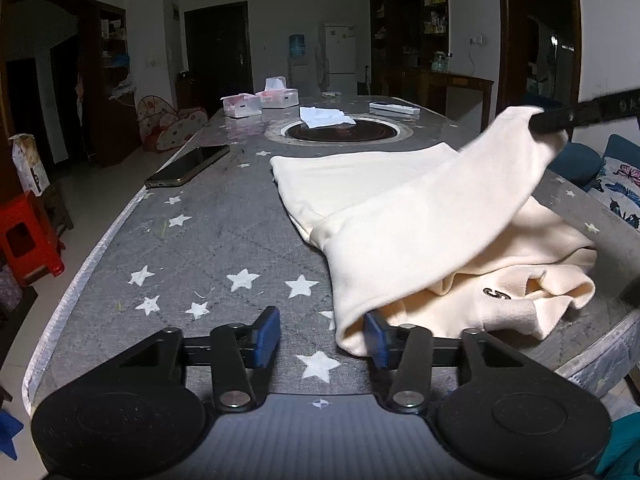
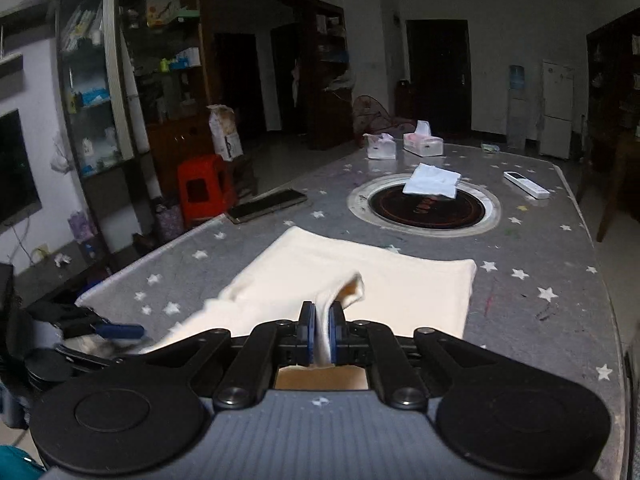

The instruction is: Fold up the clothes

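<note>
A cream garment (image 1: 420, 232) lies partly folded on the grey star-patterned table (image 1: 208, 248). My left gripper (image 1: 322, 338) is open, low over the table at the garment's near edge; its right pad (image 1: 374, 336) touches the cloth. My right gripper (image 2: 322, 328) is shut on a pinch of the cream garment (image 2: 360, 280) and holds that part lifted above the table. In the left wrist view the right gripper (image 1: 540, 122) shows at the upper right, raising a flap of the cloth.
A phone (image 1: 188, 166) lies on the table's left side. A round hotpot inset (image 1: 340, 130) with a white cloth (image 1: 324, 116) sits beyond the garment. Tissue boxes (image 1: 260, 102) and a remote (image 1: 394, 108) are at the far end. A red stool (image 1: 28, 236) stands left.
</note>
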### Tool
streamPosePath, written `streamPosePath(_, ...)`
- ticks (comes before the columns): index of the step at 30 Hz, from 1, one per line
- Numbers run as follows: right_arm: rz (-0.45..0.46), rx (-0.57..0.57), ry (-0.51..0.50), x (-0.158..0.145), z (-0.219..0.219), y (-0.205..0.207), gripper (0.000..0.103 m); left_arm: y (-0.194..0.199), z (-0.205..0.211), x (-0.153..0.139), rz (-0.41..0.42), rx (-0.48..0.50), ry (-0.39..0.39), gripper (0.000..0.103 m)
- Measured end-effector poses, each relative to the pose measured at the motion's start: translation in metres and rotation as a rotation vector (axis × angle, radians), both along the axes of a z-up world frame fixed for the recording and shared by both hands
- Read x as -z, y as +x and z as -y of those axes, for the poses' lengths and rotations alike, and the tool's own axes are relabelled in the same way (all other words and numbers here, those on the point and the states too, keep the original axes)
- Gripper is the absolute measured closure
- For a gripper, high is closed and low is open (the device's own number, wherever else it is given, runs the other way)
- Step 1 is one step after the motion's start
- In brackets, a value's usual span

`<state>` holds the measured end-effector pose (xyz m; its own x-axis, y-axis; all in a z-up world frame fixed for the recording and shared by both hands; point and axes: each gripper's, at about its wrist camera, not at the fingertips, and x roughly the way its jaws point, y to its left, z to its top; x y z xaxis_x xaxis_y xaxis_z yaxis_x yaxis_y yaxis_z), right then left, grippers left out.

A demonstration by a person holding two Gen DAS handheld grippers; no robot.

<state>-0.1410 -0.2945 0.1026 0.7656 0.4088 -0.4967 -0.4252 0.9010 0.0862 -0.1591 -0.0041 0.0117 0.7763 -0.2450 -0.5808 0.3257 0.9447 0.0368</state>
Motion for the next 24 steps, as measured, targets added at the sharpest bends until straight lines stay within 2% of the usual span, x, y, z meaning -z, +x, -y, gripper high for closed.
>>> streamPosePath(4, 0.122, -0.075, -0.084, -0.029, -0.022, 0.0, 0.097, 0.003, 0.001, 0.0, -0.001, -0.018, -0.015, 0.065)
streamPosePath(8, 0.18, -0.087, -0.109, -0.044, -0.029, 0.004, 0.097, 0.001, -0.002, 0.001, 0.0, -0.032, -0.028, 0.069)
streamPosePath(10, 0.182, -0.064, -0.113, -0.044, -0.027, 0.003, 0.097, 0.0, -0.003, 0.001, 0.001, -0.027, -0.03, 0.071)
streamPosePath(14, 0.098, -0.011, -0.131, -0.019, -0.014, -0.001, 0.097, 0.001, -0.004, 0.002, -0.001, -0.016, -0.036, 0.077)
streamPosePath(21, -0.17, 0.109, -0.142, 0.066, 0.015, -0.002, 0.095, -0.002, -0.007, 0.0, -0.015, -0.003, -0.019, 0.074)
streamPosePath(24, -0.176, 0.122, -0.134, 0.072, 0.022, -0.009, 0.093, -0.004, -0.012, -0.005, -0.031, 0.014, -0.012, 0.073)
